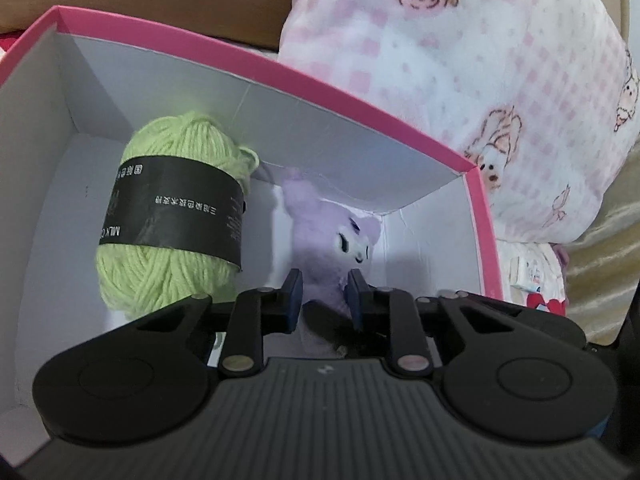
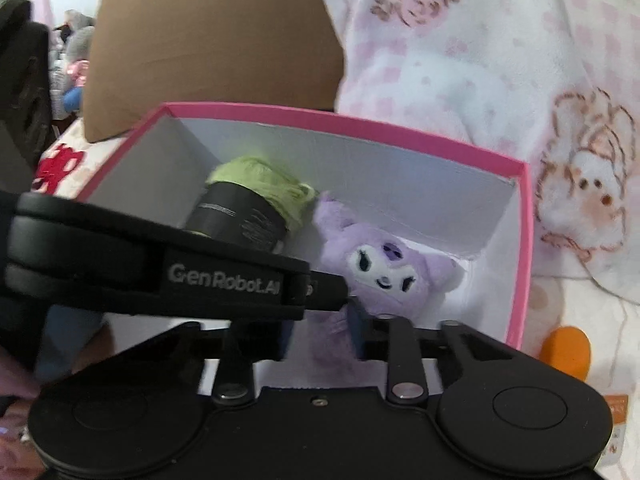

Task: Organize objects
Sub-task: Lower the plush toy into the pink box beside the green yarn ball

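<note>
Your left gripper (image 1: 324, 300) and right gripper (image 2: 320, 332) both pitched steeply down into pink cardboard box (image 1: 360, 96). Fuzzy purple plush toy (image 1: 332, 248) lay at box's right (matte white lining), beside soft green yarn ball (image 1: 172, 216). Both grippers' jaws pinched plush.
</note>
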A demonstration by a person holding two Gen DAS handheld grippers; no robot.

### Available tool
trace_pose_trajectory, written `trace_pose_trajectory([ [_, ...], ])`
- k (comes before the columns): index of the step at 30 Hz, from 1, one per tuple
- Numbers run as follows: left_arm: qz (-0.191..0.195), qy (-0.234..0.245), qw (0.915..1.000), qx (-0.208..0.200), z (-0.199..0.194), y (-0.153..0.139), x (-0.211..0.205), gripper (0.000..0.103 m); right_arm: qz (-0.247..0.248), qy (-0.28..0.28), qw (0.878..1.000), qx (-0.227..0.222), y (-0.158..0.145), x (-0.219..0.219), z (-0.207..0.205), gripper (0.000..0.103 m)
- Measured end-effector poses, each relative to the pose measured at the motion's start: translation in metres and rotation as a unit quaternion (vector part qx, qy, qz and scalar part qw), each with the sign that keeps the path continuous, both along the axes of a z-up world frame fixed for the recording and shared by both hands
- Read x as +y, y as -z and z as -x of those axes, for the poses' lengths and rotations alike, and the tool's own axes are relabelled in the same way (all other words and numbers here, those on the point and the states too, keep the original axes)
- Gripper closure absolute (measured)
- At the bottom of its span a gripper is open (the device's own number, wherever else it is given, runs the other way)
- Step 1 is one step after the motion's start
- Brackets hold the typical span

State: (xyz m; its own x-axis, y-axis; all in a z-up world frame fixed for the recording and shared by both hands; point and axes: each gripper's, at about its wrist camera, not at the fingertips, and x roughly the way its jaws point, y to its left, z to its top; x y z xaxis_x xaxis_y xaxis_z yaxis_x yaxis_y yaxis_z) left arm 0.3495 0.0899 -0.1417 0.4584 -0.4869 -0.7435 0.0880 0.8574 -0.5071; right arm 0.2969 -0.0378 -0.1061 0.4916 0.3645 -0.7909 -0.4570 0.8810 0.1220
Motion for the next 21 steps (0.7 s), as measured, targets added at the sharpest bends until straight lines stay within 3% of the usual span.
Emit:
trace_pose_trajectory([
  [6, -0.002, -0.004, 1.0, 0.004, 0.0, 0.001, -0.002, 0.081, 0.027, -0.009, 1.0, -0.006, 0.005, 0.002, 0.001, 0.083],
  [10, -0.036, -0.015, 0.9991, 0.02, 0.0, 0.003, -0.006, 0.081, 0.039, -0.042, 0.998, 0.019, 0.0, 0.005, 0.009, 0.079],
  [21, -0.013, -0.015, 0.9992, 0.036, -0.002, 0.009, -0.017, 0.081, 0.08, -0.041, 0.996, 0.006, 0.004, 0.015, 0.012, 0.08],
])
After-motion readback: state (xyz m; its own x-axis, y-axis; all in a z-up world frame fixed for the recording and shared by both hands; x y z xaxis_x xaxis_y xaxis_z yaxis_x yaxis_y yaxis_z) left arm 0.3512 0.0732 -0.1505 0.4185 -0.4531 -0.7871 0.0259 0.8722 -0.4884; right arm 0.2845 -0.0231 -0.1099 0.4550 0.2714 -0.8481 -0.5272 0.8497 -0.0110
